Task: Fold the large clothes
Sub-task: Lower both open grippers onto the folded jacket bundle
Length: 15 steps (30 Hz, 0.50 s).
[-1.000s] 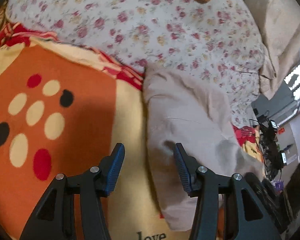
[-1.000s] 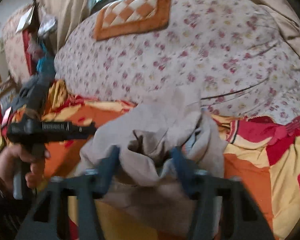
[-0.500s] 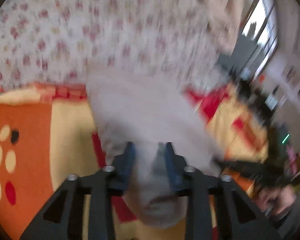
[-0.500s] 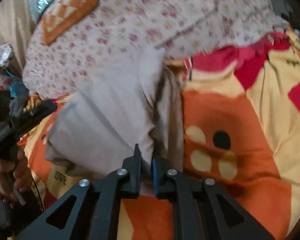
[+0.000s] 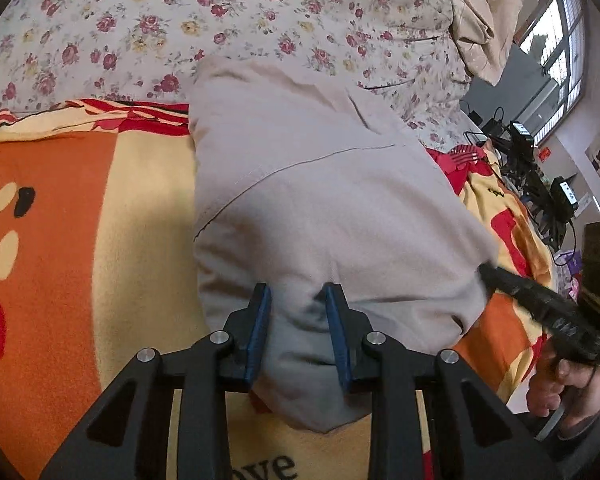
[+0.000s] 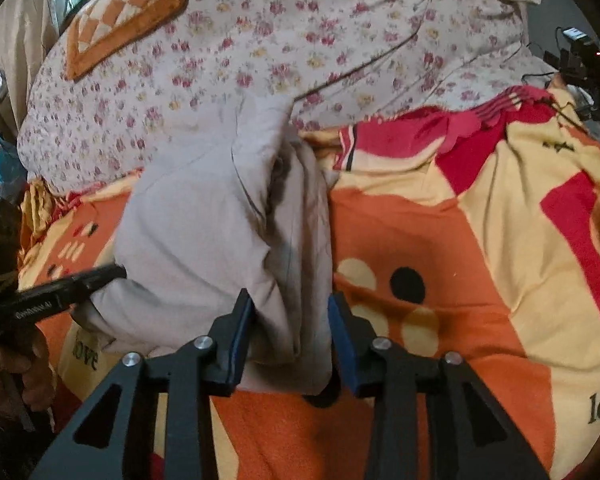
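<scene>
A beige garment [image 5: 320, 200], folded into a thick bundle, lies on the orange, yellow and red blanket [image 5: 80, 240]. My left gripper [image 5: 296, 300] is shut on a pinched fold at the garment's near edge. In the right wrist view the garment [image 6: 204, 240] shows its layered side edge. My right gripper [image 6: 290, 308] has this edge between its blue pads; its jaws are opening and the cloth sits loose between them. Each view catches the other tool: a black finger [image 5: 512, 284] touching the garment's right corner, and a black finger [image 6: 72, 284] at its left side.
A floral quilt [image 5: 220, 20] rises behind the garment, with an orange checked cushion [image 6: 128, 12] on it. Beige cloth [image 5: 484, 8] hangs at the back right. Cables and black devices [image 5: 540, 184] crowd the bed's right side. A hand [image 5: 560, 384] holds the right tool.
The left gripper, open beside the garment a second ago, has closed on its near fold. The right jaws, pinched tight on the edge half a second ago, have spread apart. Both views have rolled.
</scene>
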Tool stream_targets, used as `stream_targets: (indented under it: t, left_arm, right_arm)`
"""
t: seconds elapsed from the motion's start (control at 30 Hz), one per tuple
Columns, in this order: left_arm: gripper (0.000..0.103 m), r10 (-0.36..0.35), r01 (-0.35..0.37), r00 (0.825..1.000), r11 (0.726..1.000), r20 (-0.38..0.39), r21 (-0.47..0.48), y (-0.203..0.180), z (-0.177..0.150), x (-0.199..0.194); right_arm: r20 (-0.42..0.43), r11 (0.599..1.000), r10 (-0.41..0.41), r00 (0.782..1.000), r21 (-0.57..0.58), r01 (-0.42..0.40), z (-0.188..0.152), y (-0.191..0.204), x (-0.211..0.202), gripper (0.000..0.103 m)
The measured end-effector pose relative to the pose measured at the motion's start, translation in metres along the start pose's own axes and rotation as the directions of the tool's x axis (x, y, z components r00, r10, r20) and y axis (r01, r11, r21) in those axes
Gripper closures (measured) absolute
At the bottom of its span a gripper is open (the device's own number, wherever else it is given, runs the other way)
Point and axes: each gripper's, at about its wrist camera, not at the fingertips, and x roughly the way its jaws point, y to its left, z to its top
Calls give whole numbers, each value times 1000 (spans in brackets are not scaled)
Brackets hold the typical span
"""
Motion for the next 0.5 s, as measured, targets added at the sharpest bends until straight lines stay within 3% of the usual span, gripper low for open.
stream_targets:
  t: [0.07,0.1,0.13,0.17,0.23,0.33,0.4,0.5]
  left_arm:
    - [87,-3,3,1000,1000,2,-10,1,1,-1]
    - [87,-5,5,1000,1000,2,-15,2,1,0]
    - [87,-7,7,1000,1000,2,-18,2,1,0]
    - [87,-6,6,1000,1000,2,-19,2,1,0]
    - [87,-7,7,1000,1000,2,-19,2,1,0]
    - [87,-8,8,1000,1000,2,-19,2,2,0]
    - [87,-7,7,1000,1000,1,-20,2,2,0]
    - [87,-6,6,1000,1000,2,-12,2,2,0]
  right_arm:
    - [171,998,-26,985,-51,36,7,15,-29,71]
    - [276,994,-43,960,-89,70,9,25,-45,71]
    - [385,986,-19,923,-147,81,11,42,-61,71]
    - [405,981,11,914,-180,67,13,52,-63,71]
    - [358,974,45,933,-223,39,18,69,-46,72]
    - [233,962,14,972,-269,51,22,89,1,80]
    - [187,958,7,982,-282,47,26,92,19,82]
    - [70,965,-107,992,-233,121,24,74,52,85]
